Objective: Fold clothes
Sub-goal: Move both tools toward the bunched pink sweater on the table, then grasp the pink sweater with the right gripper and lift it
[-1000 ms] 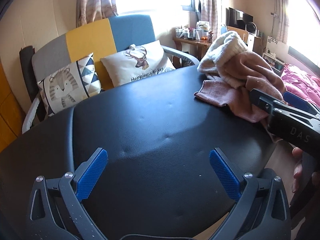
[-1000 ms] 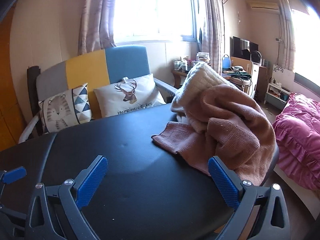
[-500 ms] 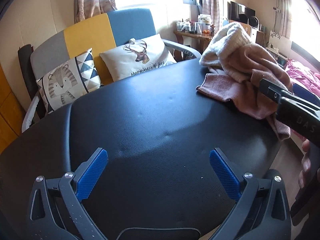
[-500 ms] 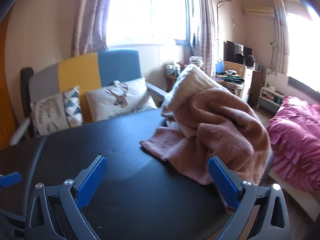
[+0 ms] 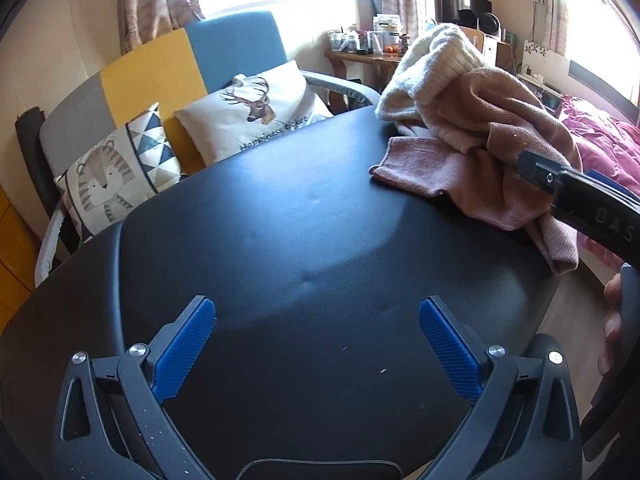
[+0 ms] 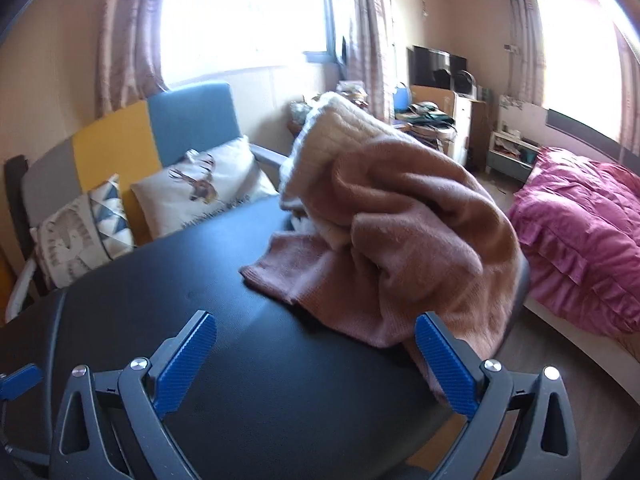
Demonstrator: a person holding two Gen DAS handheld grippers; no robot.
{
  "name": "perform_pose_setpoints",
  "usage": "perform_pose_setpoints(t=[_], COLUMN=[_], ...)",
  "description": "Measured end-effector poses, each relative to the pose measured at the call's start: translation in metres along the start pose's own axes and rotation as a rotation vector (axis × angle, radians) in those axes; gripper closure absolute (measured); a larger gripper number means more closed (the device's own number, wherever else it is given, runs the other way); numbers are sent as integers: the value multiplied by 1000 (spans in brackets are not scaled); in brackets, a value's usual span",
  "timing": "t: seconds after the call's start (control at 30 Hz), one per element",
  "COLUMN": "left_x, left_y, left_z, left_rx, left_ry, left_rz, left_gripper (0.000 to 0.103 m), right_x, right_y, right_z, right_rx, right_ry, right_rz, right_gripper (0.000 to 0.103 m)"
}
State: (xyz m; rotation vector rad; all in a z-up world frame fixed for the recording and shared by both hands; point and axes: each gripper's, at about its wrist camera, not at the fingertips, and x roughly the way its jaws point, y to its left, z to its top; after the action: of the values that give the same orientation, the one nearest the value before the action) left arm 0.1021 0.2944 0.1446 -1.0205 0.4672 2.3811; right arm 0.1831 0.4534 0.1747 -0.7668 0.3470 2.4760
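Observation:
A crumpled pink knit garment (image 6: 416,248) lies heaped at the far right of the black table (image 6: 200,280), with a cream knit garment (image 6: 332,140) bunched on its far side. Part of the pink knit hangs over the table's right edge. My right gripper (image 6: 316,356) is open, low over the table just short of the heap, nothing between its blue pads. My left gripper (image 5: 316,344) is open too, over bare table nearer the front. In the left wrist view the pink garment (image 5: 460,176) and cream garment (image 5: 432,64) sit at the upper right, partly behind the right gripper's black body (image 5: 580,204).
A sofa (image 5: 168,64) with two printed cushions (image 5: 256,112) stands behind the table. A bed with a magenta quilt (image 6: 580,240) is close on the right. A person's hand (image 5: 612,328) holds the right gripper. A cluttered side table and a TV stand lie further back.
The right gripper has moved forward and right toward the clothes heap, which now looms larger in its view. The left gripper has shifted only slightly. Both stayed open.

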Motion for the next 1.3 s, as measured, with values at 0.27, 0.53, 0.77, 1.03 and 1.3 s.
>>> perform_pose_setpoints(t=[0.27,0.53,0.77,1.03,1.3], left_x=[4,6,23,43,49], left_y=[-39,-58,-55,-41,-15], left_z=[42,46,43,22,4], left_rx=[61,130,114,128,66], left_ry=[-63,-112,-70,4,51], left_rz=[-73,-93,-79,-10,-4], left_gripper=[0,0,0,0,0], right_x=[-2,42,109,190,178], right_y=[-27,-90,-88,-64,-104], right_z=[22,74,122,100,90], right_rx=[-5,-19,-123,-224,39], right_ry=[-84,-96,-22,198,195], right_rz=[18,-80,-10,-73,77], right_gripper=[1,12,16,32,83])
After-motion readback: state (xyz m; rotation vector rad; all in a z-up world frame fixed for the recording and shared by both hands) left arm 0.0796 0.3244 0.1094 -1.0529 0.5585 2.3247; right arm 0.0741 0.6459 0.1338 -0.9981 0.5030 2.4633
